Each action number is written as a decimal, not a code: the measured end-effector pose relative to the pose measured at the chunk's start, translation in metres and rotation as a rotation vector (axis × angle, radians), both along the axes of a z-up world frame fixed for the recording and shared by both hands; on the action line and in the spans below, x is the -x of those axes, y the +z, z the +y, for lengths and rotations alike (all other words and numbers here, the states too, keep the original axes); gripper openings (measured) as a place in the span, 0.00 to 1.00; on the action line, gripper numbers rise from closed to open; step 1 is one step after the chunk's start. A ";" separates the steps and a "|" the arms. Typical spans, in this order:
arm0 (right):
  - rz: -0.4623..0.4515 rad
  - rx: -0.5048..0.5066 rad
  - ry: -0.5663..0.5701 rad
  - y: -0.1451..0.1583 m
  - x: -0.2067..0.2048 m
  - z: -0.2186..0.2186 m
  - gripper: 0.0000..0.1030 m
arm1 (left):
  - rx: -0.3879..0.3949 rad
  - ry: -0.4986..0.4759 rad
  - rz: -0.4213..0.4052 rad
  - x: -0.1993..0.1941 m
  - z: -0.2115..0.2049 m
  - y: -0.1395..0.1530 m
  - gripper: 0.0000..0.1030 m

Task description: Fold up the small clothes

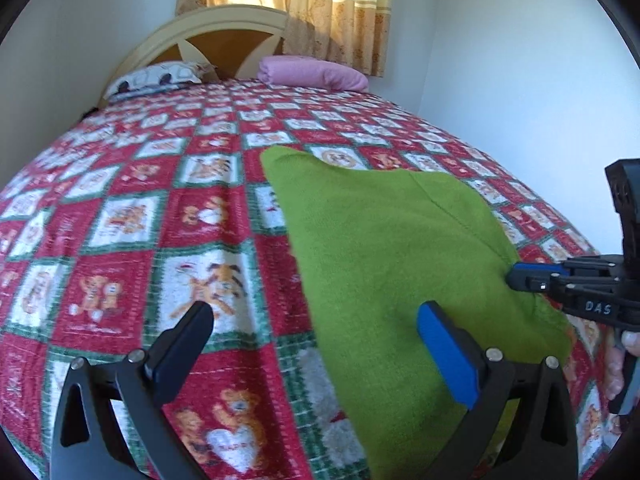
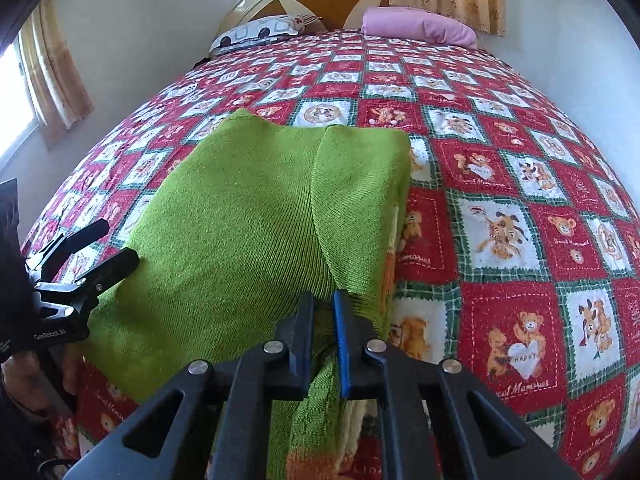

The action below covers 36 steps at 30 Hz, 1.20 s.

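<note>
A green knitted garment (image 1: pixel 384 240) lies on the bed, partly folded, with one flap laid over its right side (image 2: pixel 360 184). My right gripper (image 2: pixel 323 304) is shut on the garment's near right edge; it shows at the right of the left wrist view (image 1: pixel 516 276). My left gripper (image 1: pixel 316 320) is open and empty above the garment's near left edge, its blue-padded finger over the green cloth. It also shows in the right wrist view (image 2: pixel 108 244), at the garment's left side.
The bed is covered by a red, white and green teddy-bear quilt (image 1: pixel 132 216). A patterned pillow (image 1: pixel 156 78) and a pink folded cloth (image 1: pixel 312 72) lie by the headboard (image 1: pixel 224 36). White walls stand close on both sides.
</note>
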State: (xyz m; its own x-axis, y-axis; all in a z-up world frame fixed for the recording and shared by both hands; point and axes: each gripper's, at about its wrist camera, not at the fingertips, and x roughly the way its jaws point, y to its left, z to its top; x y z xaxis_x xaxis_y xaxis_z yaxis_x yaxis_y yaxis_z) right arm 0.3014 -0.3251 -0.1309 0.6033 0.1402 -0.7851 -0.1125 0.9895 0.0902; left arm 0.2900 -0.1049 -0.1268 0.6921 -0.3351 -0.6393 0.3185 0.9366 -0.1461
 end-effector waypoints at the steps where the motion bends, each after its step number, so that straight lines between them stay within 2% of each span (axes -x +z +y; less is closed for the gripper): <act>1: -0.003 0.002 0.003 0.000 0.000 0.001 0.08 | 0.005 -0.004 0.008 -0.001 0.000 -0.001 1.00; 2: -0.007 -0.002 0.006 0.002 0.000 0.001 0.08 | 0.009 -0.010 0.020 -0.003 0.000 -0.002 1.00; 4: -0.046 -0.063 0.028 0.011 0.004 -0.004 0.15 | 0.038 -0.027 0.042 -0.006 0.002 -0.005 1.00; 6: -0.101 -0.161 0.021 0.023 0.008 -0.019 0.33 | 0.085 -0.039 0.083 -0.011 0.006 -0.010 1.00; 7: -0.123 -0.185 -0.013 0.027 0.007 -0.026 0.57 | 0.111 -0.045 0.110 -0.015 0.008 -0.013 1.00; 8: -0.142 -0.198 -0.055 0.030 0.006 -0.035 0.75 | 0.129 -0.050 0.126 -0.017 0.010 -0.015 1.00; 10: -0.145 -0.234 -0.105 0.031 -0.003 -0.048 0.76 | 0.139 -0.053 0.129 -0.016 0.010 -0.016 1.00; 13: -0.085 -0.309 -0.159 0.018 -0.027 -0.068 0.76 | 0.126 -0.053 0.114 -0.012 0.007 -0.016 1.00; 21: 0.045 -0.607 -0.141 -0.023 -0.080 -0.084 0.75 | 0.170 -0.077 0.132 -0.013 0.013 -0.018 1.00; 25: 0.063 -0.593 -0.131 -0.032 -0.094 -0.076 0.67 | 0.187 -0.093 0.138 -0.014 0.013 -0.019 0.97; 27: 0.057 -0.605 -0.120 -0.033 -0.100 -0.075 0.67 | 0.192 -0.101 0.139 -0.013 0.012 -0.019 0.95; 29: 0.064 -0.626 -0.109 -0.035 -0.107 -0.076 0.61 | 0.202 -0.115 0.141 -0.013 0.011 -0.020 0.92; 36: 0.058 -0.618 -0.054 -0.037 -0.127 -0.069 0.60 | 0.214 -0.131 0.149 -0.014 0.011 -0.021 0.89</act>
State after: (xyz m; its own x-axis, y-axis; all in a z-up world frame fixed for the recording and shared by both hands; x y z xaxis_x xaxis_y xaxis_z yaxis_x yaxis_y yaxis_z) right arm 0.4281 -0.3943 -0.1677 0.5812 0.5498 -0.5999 -0.0421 0.7566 0.6526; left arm 0.3042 -0.0940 -0.1478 0.5380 -0.5538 -0.6355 0.3952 0.8316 -0.3902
